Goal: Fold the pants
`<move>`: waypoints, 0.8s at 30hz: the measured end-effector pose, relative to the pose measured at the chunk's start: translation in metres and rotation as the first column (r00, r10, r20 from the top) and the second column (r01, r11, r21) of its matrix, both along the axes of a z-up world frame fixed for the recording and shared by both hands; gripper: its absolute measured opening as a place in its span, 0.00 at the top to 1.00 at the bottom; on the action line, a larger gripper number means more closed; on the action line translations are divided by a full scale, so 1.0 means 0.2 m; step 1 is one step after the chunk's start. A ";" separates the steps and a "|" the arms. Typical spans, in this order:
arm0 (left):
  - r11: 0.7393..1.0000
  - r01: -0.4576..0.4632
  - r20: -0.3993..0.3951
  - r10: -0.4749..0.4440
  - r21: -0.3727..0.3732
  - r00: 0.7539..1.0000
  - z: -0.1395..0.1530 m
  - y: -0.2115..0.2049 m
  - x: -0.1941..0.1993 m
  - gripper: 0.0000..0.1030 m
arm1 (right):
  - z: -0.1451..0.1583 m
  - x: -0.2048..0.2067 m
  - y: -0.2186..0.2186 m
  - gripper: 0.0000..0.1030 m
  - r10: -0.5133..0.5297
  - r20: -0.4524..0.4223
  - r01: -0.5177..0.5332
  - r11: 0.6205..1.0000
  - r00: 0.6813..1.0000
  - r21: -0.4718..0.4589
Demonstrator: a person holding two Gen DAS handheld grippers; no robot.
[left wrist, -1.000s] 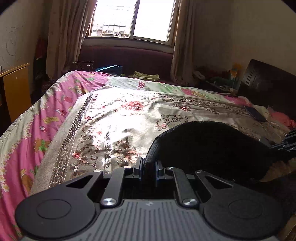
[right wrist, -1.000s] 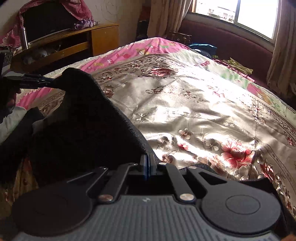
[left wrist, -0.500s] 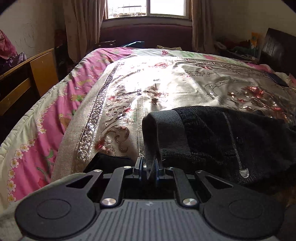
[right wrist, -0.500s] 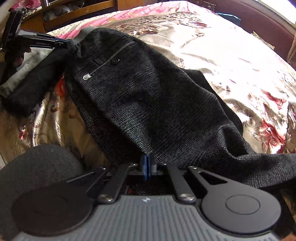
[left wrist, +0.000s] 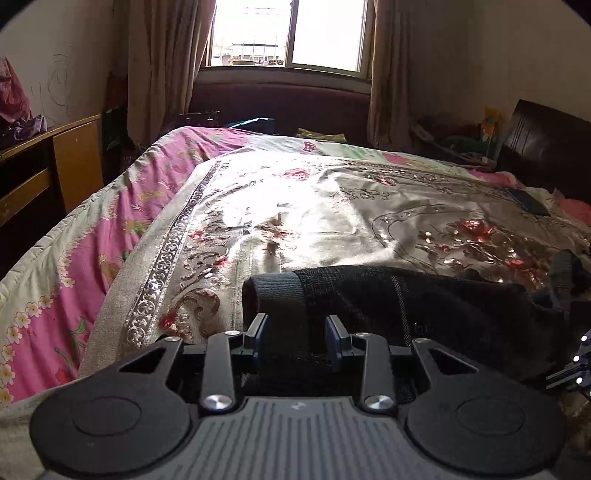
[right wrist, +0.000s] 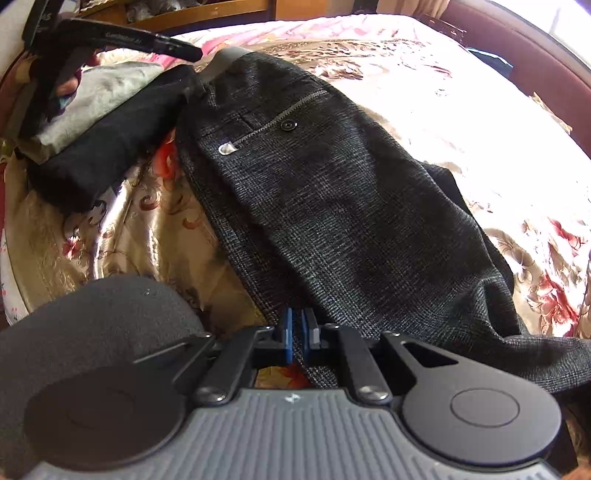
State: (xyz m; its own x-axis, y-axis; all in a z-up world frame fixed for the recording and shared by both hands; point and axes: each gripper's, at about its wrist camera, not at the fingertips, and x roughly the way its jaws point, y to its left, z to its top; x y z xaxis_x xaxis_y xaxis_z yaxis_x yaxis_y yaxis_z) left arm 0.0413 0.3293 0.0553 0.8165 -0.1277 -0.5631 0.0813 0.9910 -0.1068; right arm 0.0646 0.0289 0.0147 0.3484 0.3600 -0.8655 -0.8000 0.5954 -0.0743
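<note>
The dark grey knit pants (right wrist: pixel 332 206) lie flat on the floral bedspread (right wrist: pixel 461 122), with a back pocket and button facing up. In the left wrist view my left gripper (left wrist: pixel 297 334) is open, its fingers standing on either side of the grey waistband (left wrist: pixel 277 299) without pinching it. The left gripper's finger (right wrist: pixel 140 40) also shows in the right wrist view, above the waistband end. My right gripper (right wrist: pixel 298 332) is nearly closed on the near edge of the pants, with a narrow gap between its blue pads.
A second dark garment with a pale lining (right wrist: pixel 99 122) lies on the bed left of the pants. A wooden desk (left wrist: pixel 44 166) stands left of the bed, and a dark headboard (left wrist: pixel 546 147) at the right. A window (left wrist: pixel 288 33) is beyond the bed.
Both grippers lowered the pants from the air and spread them flat on the bed. My left gripper opened and let go of the waistband. The right pads have parted slightly.
</note>
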 end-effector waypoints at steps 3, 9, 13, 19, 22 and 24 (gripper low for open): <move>0.996 0.086 -0.049 -0.084 0.036 0.995 -0.08 -0.13 0.08 0.53 | 0.05 0.10 -0.04 0.92 -0.069 0.004 0.068 0.997 0.998 0.046; 0.977 0.121 -0.182 -0.089 0.176 0.979 -0.24 -0.19 0.14 0.52 | 0.17 0.50 -0.23 0.74 -0.272 -0.018 0.269 0.935 0.962 0.231; 0.967 0.130 -0.210 -0.083 0.220 0.974 -0.24 -0.20 0.11 0.51 | 0.09 0.80 -0.26 0.73 -0.294 -0.115 0.316 0.884 0.949 0.344; 0.975 0.099 -0.212 -0.056 0.199 0.976 -0.22 -0.20 0.12 0.50 | -0.07 1.07 -0.12 0.47 -0.101 -0.269 0.194 0.917 0.958 0.348; 0.978 0.091 -0.208 -0.052 0.185 0.977 -0.23 -0.19 0.13 0.50 | -0.12 1.09 -0.07 0.57 -0.069 -0.262 0.154 0.936 0.962 0.316; 0.980 0.084 -0.202 -0.046 0.183 0.978 -0.23 -0.20 0.14 0.49 | -0.13 1.09 -0.08 0.74 -0.106 -0.299 0.205 0.924 0.948 0.323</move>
State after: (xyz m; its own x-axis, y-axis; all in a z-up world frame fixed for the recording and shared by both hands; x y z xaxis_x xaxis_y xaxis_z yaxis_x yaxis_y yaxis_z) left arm 0.0687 0.2900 0.0090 0.6814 -0.0526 -0.7301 0.1426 0.9879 0.0618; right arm 0.2824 0.0136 -0.0112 0.1943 0.6141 -0.7649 -0.6545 0.6620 0.3652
